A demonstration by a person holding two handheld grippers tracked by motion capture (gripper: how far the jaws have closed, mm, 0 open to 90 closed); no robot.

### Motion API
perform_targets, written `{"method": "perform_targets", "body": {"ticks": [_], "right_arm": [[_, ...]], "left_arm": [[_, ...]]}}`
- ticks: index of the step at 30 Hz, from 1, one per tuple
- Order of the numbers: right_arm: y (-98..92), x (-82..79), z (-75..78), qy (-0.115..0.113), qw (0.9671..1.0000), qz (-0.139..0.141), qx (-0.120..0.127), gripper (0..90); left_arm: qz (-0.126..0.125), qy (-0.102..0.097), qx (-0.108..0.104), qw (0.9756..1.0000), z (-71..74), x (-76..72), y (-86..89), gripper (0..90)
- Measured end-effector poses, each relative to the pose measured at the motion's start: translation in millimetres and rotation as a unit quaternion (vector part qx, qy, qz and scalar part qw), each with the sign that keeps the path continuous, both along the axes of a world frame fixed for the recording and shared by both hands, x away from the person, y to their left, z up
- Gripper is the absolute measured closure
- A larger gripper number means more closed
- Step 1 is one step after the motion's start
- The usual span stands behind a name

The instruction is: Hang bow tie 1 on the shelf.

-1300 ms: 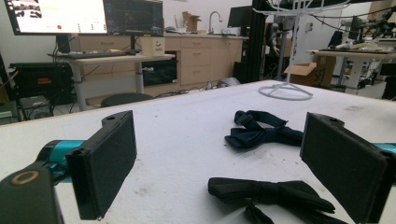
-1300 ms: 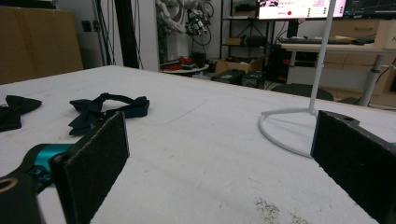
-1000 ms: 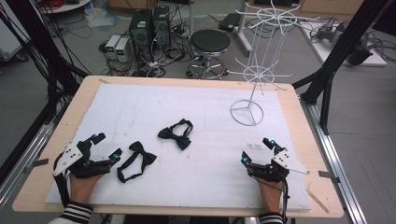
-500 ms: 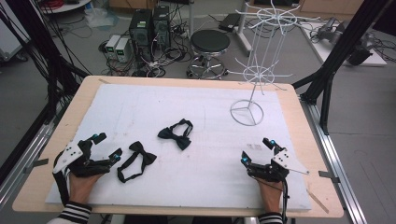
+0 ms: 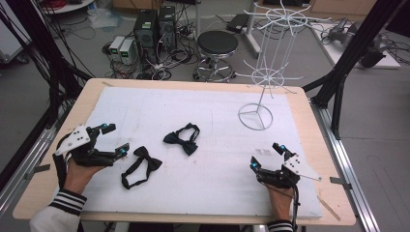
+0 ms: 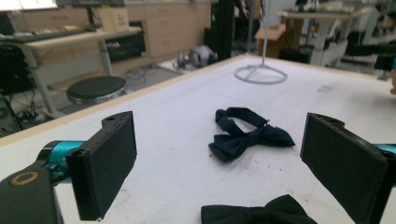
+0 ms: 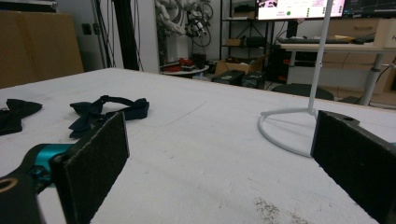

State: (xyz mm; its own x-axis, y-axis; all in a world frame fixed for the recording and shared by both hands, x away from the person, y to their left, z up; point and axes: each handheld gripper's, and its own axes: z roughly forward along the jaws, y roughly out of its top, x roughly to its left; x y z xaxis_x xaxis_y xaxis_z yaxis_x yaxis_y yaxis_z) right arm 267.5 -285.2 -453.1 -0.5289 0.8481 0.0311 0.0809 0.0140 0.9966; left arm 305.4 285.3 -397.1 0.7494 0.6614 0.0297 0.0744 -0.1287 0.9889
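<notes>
- Your left gripper (image 5: 112, 139) sits at the mat's 9 o'clock edge, jaws wide apart, gripping nothing.
- Your right gripper (image 5: 265, 156) at 4 o'clock, also spread wide and empty.
- Near bow tie (image 5: 140, 166) is just beside the left jaws; the other bow tie (image 5: 183, 139) lies mid-mat.
- The wire rack (image 5: 261, 77) stands at 1 o'clock.

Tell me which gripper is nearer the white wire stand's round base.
Right. The right gripper rests below the stand's round base, slightly to its right. The left gripper sits near the opposite edge of the table, with both bow ties lying between.
</notes>
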Motion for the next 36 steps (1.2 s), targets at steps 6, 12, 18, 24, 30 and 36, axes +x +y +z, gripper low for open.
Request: {"method": "perform_targets", "body": {"ticks": [6,12,18,24,30,36], "right_arm": [[-0.4,-0.2,0.0,0.001,1.0000,0.000,0.004,3.6],[-1.0,-0.5,-0.3,-0.001,1.0000,0.003,0.007,3.6],[-2.0,-0.2,-0.3,-0.004,1.0000,0.004,0.008,3.6],[-2.1,-0.1,-0.4,-0.004,0.9999,0.004,0.010,3.6],[-2.2,-0.5,-0.5,-0.003,0.9999,0.002,0.011,3.6],[-2.0,-1.2,-0.6,-0.007,0.9999,0.003,0.009,3.6]], "left_arm": [[-0.037,0.015,0.045,0.9982,16.7,16.1,-15.1,11.1],[-0.060,0.025,0.080,0.9947,27.8,28.2,-26.4,11.1],[-0.088,0.039,0.121,0.9880,38.6,42.5,-39.9,11.1],[-0.109,0.056,0.164,0.9788,46.0,56.8,-53.7,11.1],[-0.132,0.067,0.211,0.9662,48.7,65.9,-71.3,11.1],[-0.149,0.081,0.254,0.9523,47.9,74.6,-86.7,11.2]]}}
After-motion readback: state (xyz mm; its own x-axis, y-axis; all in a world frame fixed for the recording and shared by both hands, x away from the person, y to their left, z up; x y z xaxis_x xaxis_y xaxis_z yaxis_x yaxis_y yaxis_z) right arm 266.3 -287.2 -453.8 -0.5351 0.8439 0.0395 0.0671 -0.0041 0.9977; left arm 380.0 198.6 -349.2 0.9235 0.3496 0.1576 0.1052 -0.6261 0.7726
